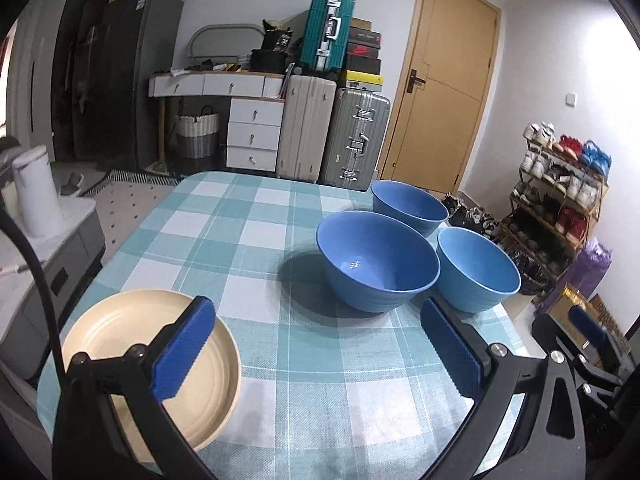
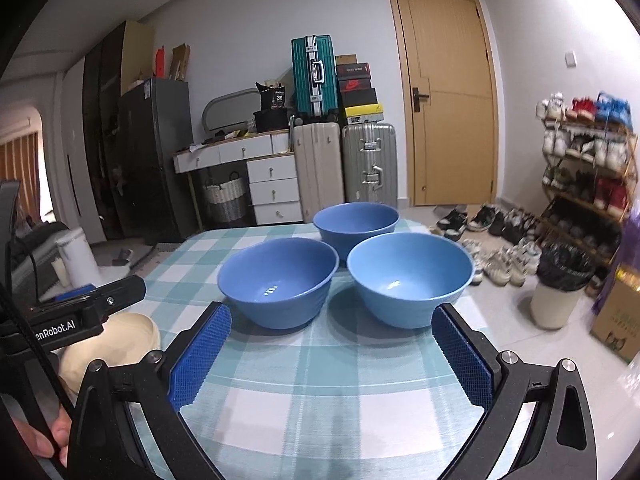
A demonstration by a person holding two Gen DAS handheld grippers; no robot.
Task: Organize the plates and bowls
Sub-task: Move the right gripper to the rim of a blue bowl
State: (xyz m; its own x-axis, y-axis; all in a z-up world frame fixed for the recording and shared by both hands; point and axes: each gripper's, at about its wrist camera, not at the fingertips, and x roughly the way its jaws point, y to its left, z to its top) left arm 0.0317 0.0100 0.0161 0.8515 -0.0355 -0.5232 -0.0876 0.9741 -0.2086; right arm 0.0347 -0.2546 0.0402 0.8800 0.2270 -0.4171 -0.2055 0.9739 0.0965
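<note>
Three blue bowls stand close together on the checked tablecloth (image 1: 256, 240): a near bowl (image 1: 376, 260) (image 2: 278, 280), a right bowl (image 1: 478, 268) (image 2: 408, 280) and a far bowl (image 1: 408, 206) (image 2: 356, 226). A cream plate (image 1: 120, 344) (image 2: 116, 340) lies at the near left, partly hidden by a finger. My left gripper (image 1: 320, 352) hovers open above the cloth, short of the near bowl, nothing between its pads. My right gripper (image 2: 332, 356) is open too, in front of the two nearer bowls. In the right wrist view the left gripper's body (image 2: 80, 312) shows above the plate.
The table's right edge runs just past the right bowl. Beyond it stand a white bin with a black bag (image 2: 560, 288), shoes on the floor and a shoe rack (image 2: 588, 168). A white kettle (image 1: 36, 192) sits on a low cabinet at left. Suitcases (image 1: 332, 136) stand behind the table.
</note>
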